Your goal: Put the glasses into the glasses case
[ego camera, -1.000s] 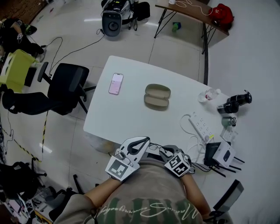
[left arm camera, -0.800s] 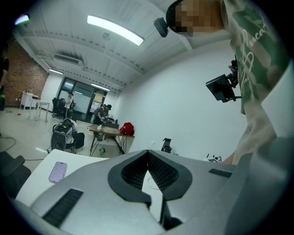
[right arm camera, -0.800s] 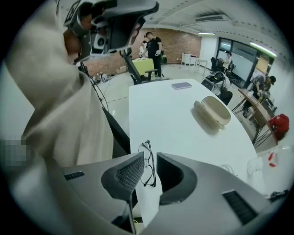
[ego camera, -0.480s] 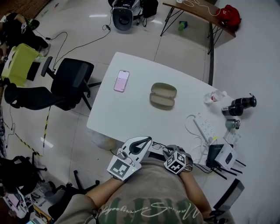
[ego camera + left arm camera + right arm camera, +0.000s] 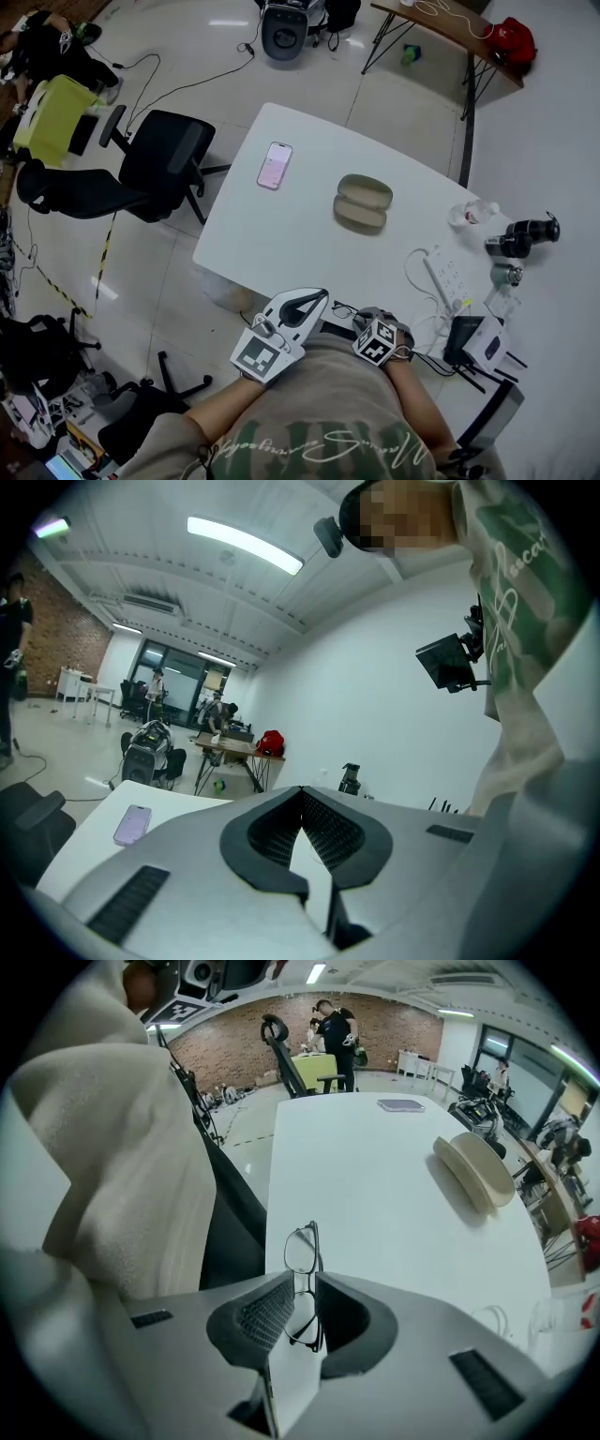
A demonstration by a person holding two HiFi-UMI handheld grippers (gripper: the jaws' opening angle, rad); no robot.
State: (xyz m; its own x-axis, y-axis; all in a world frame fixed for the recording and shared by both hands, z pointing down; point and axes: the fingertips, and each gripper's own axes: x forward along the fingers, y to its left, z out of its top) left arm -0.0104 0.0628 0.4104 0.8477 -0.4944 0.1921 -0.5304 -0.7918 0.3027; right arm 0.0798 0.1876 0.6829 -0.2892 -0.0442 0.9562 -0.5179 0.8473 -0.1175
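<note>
The open beige glasses case (image 5: pixel 362 202) lies in the middle of the white table (image 5: pixel 281 234); it also shows far right in the right gripper view (image 5: pixel 476 1172). Black-framed glasses (image 5: pixel 302 1247) stand between the jaws of my right gripper (image 5: pixel 300 1283), which is shut on their frame. In the head view the right gripper (image 5: pixel 357 318) holds the glasses (image 5: pixel 343 308) over the table's near edge, close to my body. My left gripper (image 5: pixel 317 297) is beside it on the left, shut with nothing in it, its tips touching (image 5: pixel 300 791).
A pink phone (image 5: pixel 275 165) lies on the table's far left part. At the right end are a power strip (image 5: pixel 447 278), a crumpled clear bottle (image 5: pixel 472 213), a black lens (image 5: pixel 522 236) and a router (image 5: pixel 481 339). A black office chair (image 5: pixel 159 169) stands left of the table.
The head view has drifted, so the table and case sit further right in the picture. Both grippers stay near my body; the right one has drawn back slightly with the glasses.
</note>
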